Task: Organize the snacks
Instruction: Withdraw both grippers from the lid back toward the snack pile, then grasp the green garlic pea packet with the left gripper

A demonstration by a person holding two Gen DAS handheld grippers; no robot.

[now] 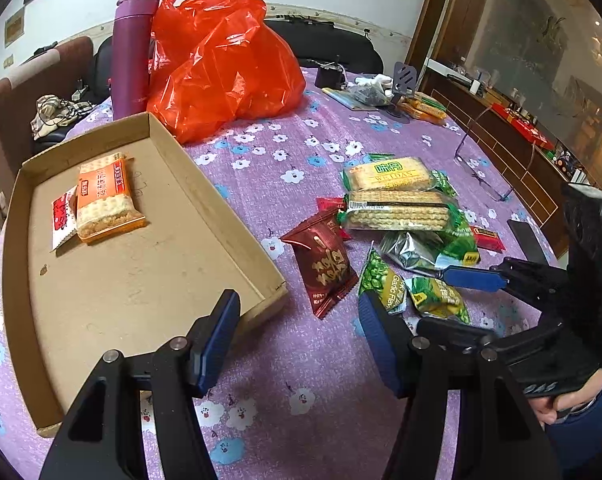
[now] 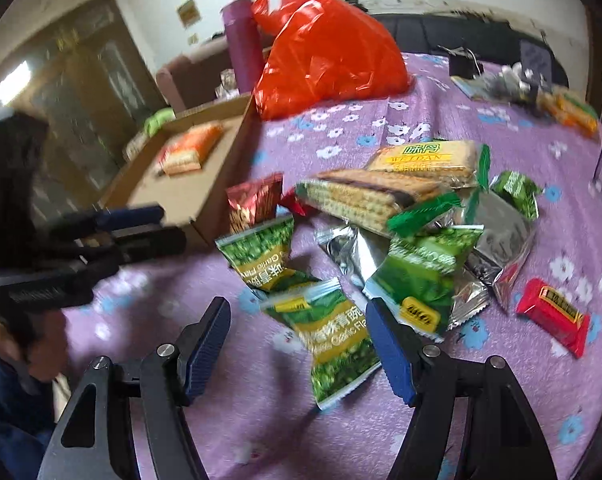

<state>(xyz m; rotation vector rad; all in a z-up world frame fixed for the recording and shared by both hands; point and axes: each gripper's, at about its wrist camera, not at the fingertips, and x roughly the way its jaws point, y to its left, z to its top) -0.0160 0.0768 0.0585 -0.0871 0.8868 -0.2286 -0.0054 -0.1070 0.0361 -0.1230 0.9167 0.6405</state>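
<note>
On the purple floral tablecloth (image 2: pixel 341 420), the right gripper (image 2: pixel 297 344), jaws spread, straddles a light, crinkly green pea packet (image 2: pixel 333 340) at twelve o'clock, best pinched mid-body; the left gripper (image 1: pixel 301 340) gapes empty.

soft indoor daylight, right wrist view motion-blurred, fisheye-bent edges, dark corners

Bare cloth (image 1: pixel 301 360) lies open before the cardboard tray (image 1: pixel 237 216); red bag (image 1: pixel 225 64) and snack heap (image 1: pixel 401 216) obstruct beyond.
</note>
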